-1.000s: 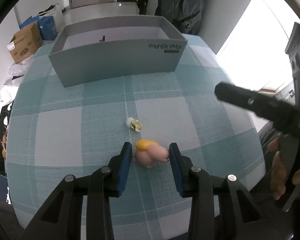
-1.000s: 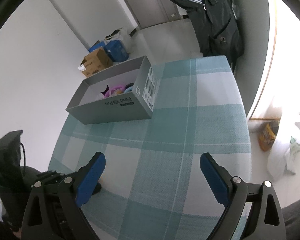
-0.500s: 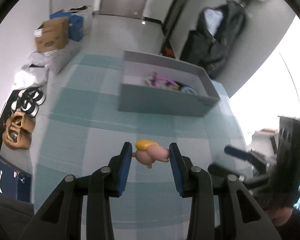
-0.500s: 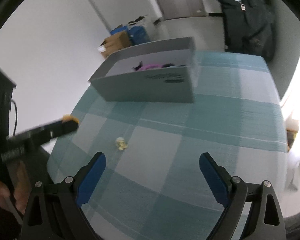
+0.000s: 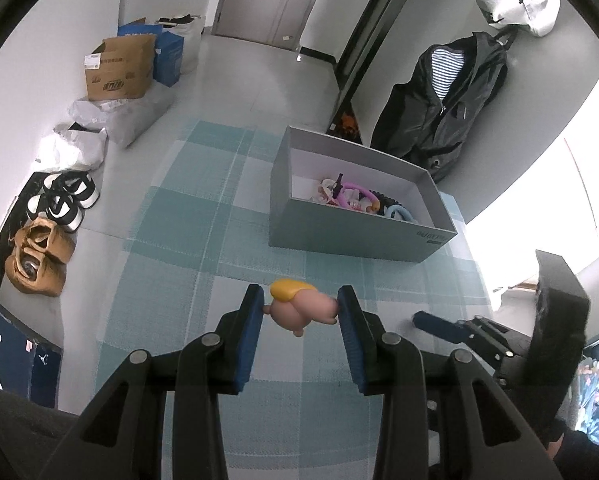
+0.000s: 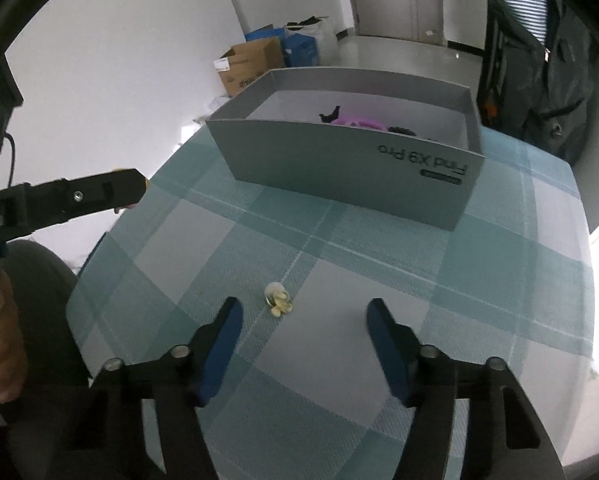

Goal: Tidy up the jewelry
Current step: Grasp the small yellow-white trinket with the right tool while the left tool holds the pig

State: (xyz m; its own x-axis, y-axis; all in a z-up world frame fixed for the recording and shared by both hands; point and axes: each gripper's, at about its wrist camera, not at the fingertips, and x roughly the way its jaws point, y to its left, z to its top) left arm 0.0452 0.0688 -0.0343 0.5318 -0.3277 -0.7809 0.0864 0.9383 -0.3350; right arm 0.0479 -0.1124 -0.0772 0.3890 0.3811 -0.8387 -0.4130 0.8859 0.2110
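Pink and rubbery-looking, the little figurine (image 5: pixel 299 312) has a rounded body, stubby nubs underneath and a glossy yellow cap on top; it is pinched between the blue pads of my left gripper (image 5: pixel 301 309), both pads touching its sides, and it hangs in the air above the checked tablecloth (image 5: pixel 187 248), short of the grey box (image 5: pixel 339 236). In my right wrist view that same gripper shows from the side as a dark finger (image 6: pixel 99 190) with a sliver of yellow at its tip, out past the table's left edge.

My right gripper (image 6: pixel 301 322) is spread wide with nothing between its pads, low over the near part of the table. Just ahead of its left pad lies a small cream-and-gold trinket (image 6: pixel 277 302), a pale roundish piece beside petal-like bits, flat on a light square of the cloth; I cannot tell exactly what it is.

The box stands toward the far right corner of the table, printed "Find X9 Pro" on its near wall. Inside, bunched toward its right end, sit a purple ring (image 5: pixel 357 192), a light blue ring (image 5: pixel 399 213), something black and beaded, and some pale pieces
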